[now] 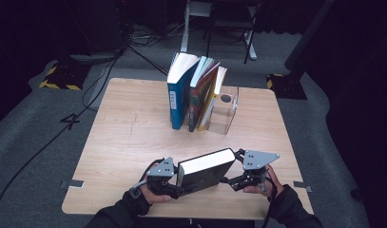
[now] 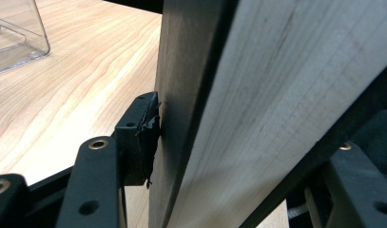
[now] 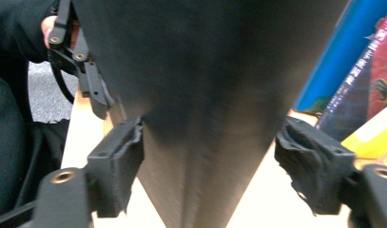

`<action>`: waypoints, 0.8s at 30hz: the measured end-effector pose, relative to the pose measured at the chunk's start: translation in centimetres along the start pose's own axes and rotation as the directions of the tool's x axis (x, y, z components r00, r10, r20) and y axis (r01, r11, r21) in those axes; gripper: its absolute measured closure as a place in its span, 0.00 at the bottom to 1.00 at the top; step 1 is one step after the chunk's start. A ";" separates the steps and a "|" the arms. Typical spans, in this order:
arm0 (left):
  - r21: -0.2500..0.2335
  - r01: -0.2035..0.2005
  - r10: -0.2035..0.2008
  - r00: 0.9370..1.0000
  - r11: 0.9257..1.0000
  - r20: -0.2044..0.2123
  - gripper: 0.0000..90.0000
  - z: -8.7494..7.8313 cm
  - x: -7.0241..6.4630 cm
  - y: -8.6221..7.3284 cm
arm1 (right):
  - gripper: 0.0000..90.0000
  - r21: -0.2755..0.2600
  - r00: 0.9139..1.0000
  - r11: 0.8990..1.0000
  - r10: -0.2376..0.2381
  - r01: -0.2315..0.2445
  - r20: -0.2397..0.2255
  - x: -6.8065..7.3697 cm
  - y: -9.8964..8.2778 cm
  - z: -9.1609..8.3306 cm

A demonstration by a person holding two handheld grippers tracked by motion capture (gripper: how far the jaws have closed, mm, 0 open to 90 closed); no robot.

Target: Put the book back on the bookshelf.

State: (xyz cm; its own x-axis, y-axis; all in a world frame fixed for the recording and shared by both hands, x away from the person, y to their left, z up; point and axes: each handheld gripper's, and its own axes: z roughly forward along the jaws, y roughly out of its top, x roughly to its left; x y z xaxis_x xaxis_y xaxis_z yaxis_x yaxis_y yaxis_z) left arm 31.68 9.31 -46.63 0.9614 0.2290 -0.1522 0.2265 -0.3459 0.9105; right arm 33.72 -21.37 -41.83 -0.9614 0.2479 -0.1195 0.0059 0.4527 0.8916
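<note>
Black book [image 1: 205, 170] near edge, wooden table [image 1: 129, 137]; grey carpet [image 1: 34, 128], dark room.

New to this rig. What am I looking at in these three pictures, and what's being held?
No robot here: a person holds a hand-operated two-jaw gripper in each hand. The high view looks down on a wooden table; the other two pictures come from cameras riding on each gripper, looking along its jaws.

At the table's far side, three books lean against a clear plastic stand.

Near the person, a black book with pale page edges sits between both grippers. The left gripper has it between its jaws, one pad pressed on the cover. The right gripper straddles the other end; its left pad touches the book, while its right pad stands clear, so that grip looks open.
</note>
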 end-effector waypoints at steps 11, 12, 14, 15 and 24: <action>0.094 -0.077 0.085 0.993 0.993 -0.082 0.39 -0.9 0.5 0.2 | 0.43 0.007 1.000 1.000 0.003 -0.003 -0.027 0.1 0.1 -0.3; 0.097 -0.078 0.086 0.993 0.992 -0.083 0.37 -1.0 0.6 0.2 | 0.44 0.008 1.000 1.000 -0.003 0.003 -0.030 0.1 0.1 -0.4; 0.100 -0.081 0.090 0.992 0.992 -0.083 0.37 -1.1 0.6 0.1 | 0.45 0.013 0.999 1.000 -0.007 0.007 -0.037 0.3 0.3 -0.5; 0.108 -0.093 0.103 0.990 0.990 -0.092 0.37 -1.1 0.6 0.1 | 0.45 0.013 0.999 1.000 -0.007 0.007 -0.037 0.3 0.3 -0.5; 0.206 -0.123 0.154 0.978 0.971 -0.140 0.39 -0.3 0.4 -1.1 | 0.45 -0.011 0.998 1.000 -0.026 0.025 -0.058 1.1 1.7 -0.8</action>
State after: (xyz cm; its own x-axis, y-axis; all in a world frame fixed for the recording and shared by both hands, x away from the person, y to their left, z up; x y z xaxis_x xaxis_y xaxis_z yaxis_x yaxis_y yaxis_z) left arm 31.80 10.09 -47.54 0.9533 0.2985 0.0453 0.1334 -0.5512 0.8237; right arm 32.49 -21.02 -40.10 -0.9756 0.1860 -0.1168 -0.0213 0.4492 0.8932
